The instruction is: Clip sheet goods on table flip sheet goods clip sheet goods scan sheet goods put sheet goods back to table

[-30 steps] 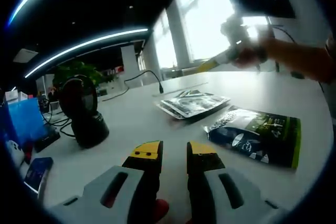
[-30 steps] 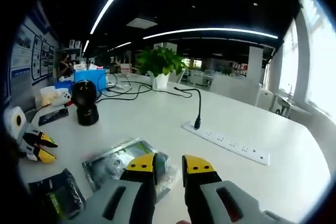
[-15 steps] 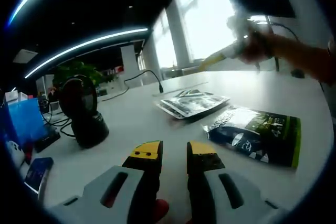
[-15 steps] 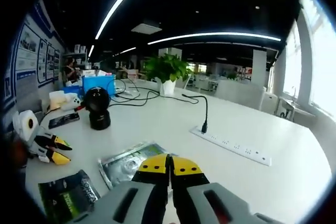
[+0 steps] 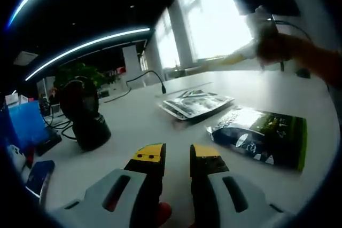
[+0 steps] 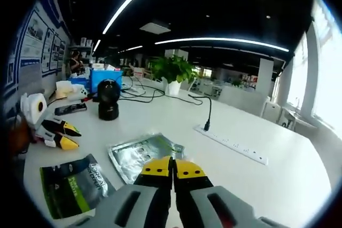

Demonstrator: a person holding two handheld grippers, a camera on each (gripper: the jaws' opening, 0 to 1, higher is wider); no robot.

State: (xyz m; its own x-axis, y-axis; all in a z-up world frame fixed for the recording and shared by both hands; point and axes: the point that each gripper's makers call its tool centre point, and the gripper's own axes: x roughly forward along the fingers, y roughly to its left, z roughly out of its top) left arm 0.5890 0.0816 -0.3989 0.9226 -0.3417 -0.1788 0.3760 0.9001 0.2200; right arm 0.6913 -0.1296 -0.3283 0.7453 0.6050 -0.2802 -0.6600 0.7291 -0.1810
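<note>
The right gripper [image 6: 172, 166] hangs above the table [image 6: 278, 180] with its jaws pressed together on nothing, and the left gripper [image 5: 176, 156], low over the table, has its jaws spread and empty. Beyond them a silver sheet pack [image 6: 144, 153] and a dark green pack [image 6: 72, 182] lie flat mid-table, side by side and just apart, well short of the black scanner [image 6: 108, 100] near the far edge. My worry is that closed jaws cannot get under such a thin, flat pack, so a descent now would push it away or into its neighbour.

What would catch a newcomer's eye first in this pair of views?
Two flat packets lie side by side on the white table: a silver foil packet and a dark green-edged packet nearer the left gripper, which shows at the table's left edge. The right gripper hangs above them with its yellow-tipped jaws shut on nothing. Beyond them stands a round black scanner, with a potted plant behind.
</note>
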